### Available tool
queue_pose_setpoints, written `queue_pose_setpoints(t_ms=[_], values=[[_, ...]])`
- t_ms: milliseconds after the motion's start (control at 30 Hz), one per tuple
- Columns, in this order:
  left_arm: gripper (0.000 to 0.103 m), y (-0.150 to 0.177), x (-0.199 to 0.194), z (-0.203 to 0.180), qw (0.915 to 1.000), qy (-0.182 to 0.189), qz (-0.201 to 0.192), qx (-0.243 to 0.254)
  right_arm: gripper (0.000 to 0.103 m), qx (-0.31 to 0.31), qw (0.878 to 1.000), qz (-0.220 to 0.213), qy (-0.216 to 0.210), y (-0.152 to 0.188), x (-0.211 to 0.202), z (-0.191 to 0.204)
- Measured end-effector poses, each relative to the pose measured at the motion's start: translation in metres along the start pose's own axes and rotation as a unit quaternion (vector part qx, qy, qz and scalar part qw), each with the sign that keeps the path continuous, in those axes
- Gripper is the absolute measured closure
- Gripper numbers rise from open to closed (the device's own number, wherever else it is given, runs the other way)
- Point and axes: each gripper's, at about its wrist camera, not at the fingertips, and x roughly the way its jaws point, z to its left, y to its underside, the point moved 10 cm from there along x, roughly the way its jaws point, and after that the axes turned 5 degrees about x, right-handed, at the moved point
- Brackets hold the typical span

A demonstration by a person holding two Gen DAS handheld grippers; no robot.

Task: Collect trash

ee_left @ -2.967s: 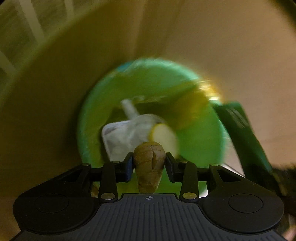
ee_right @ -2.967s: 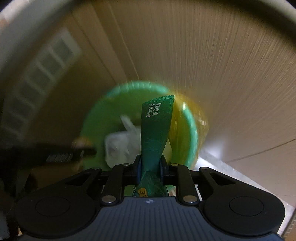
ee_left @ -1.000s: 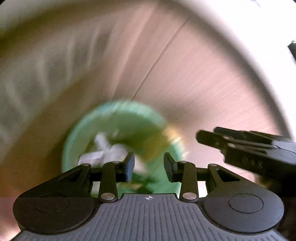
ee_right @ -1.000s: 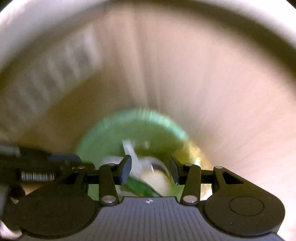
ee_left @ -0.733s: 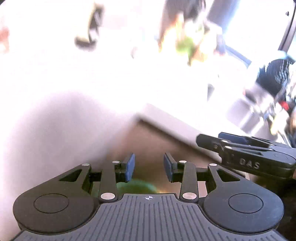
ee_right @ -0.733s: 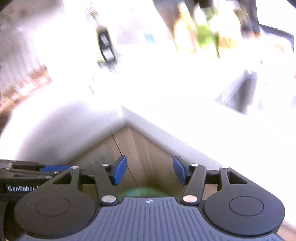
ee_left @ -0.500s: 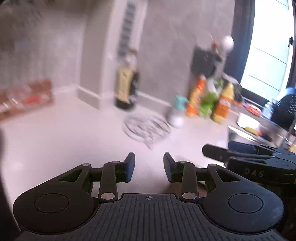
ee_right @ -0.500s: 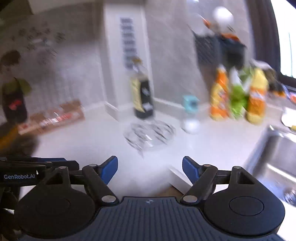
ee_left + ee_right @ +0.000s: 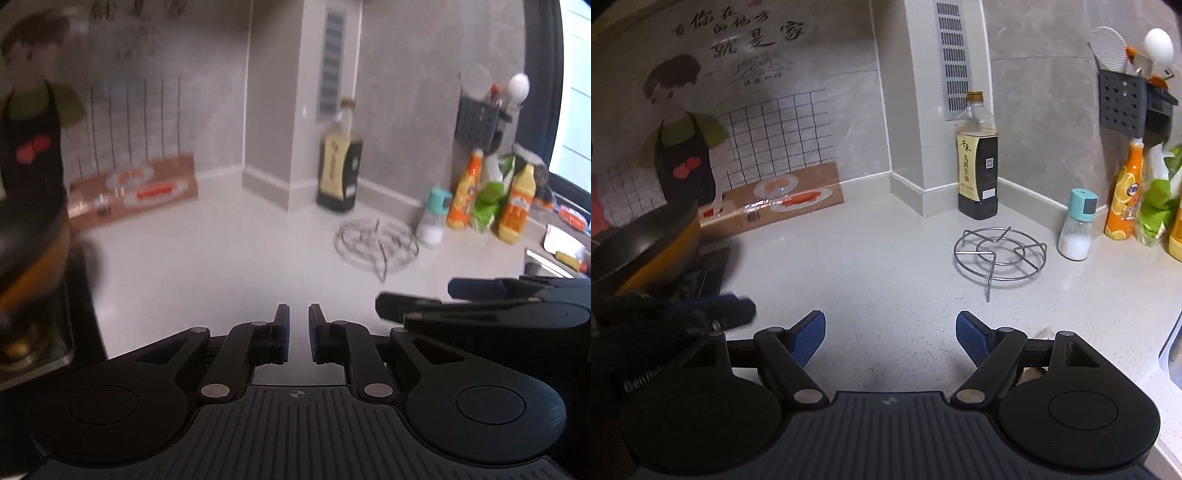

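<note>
Above the white countertop, both grippers hover empty. Left gripper: jaws nearly together, a narrow gap between the blue pads, nothing held. Right gripper: jaws spread wide, nothing between them. No trash shows in either view. Wire trivet: on the countertop toward its back edge, just beside the salt shaker. Soy sauce bottle: upright against the wall pillar at the back. Orange-sided frying pan: at the left edge. Sink: at the right edge.
</note>
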Motion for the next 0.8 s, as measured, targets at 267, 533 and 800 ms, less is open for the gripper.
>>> queue_pose_setpoints(t_ms=[267,533,800], values=[[0.089,0.016,0.004,0.007,0.9995,0.001,0.024,-0.021,0.024,0.006,0.999,0.031,0.000,0.015,0.007,-0.002],[0.089,0.018,0.002,0.009,0.9993,0.001,0.027,-0.025,0.024,0.007,0.999,0.035,0.003,0.017,0.008,-0.002],[0.089,0.019,0.002,0.009,0.9992,0.006,0.030,-0.026,0.024,0.010,0.999,0.038,0.006,0.018,0.009,-0.003]])
